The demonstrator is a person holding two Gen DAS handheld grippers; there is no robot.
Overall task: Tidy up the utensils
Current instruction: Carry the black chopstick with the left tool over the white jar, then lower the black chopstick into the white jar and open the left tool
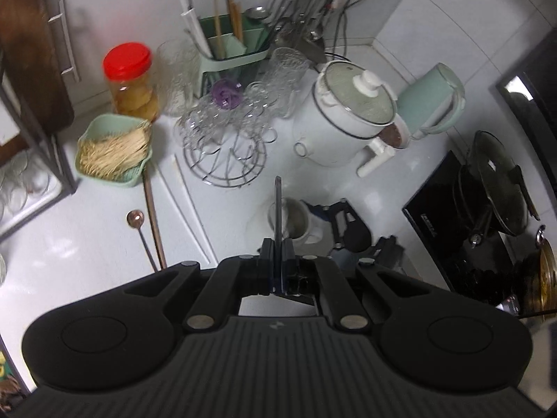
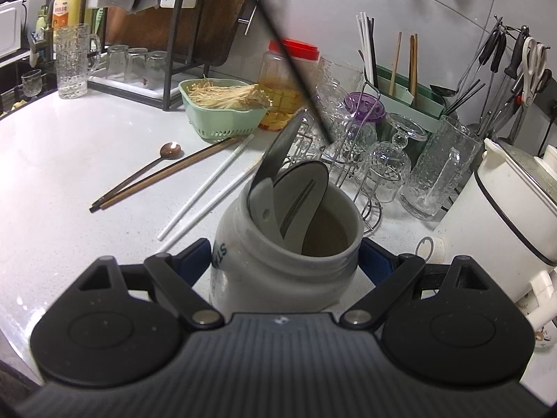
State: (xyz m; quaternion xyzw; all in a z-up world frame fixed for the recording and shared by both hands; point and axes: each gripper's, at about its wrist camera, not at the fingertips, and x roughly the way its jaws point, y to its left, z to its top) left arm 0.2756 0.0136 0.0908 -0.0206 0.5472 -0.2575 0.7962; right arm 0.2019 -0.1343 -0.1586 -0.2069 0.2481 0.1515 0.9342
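Left gripper [image 1: 278, 244], utensil [image 1: 277, 205] edge-on

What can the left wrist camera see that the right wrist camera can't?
Only the left wrist view shows the mint kettle, the black cooktop with its lidded pan, and the left fingers shut on a thin dark handle. Only the right wrist view shows the yellow bottle, the glass pitcher and the spatula blades inside the white crock. Both show that crock, the red-lidded jar, the green basket and the spoon.
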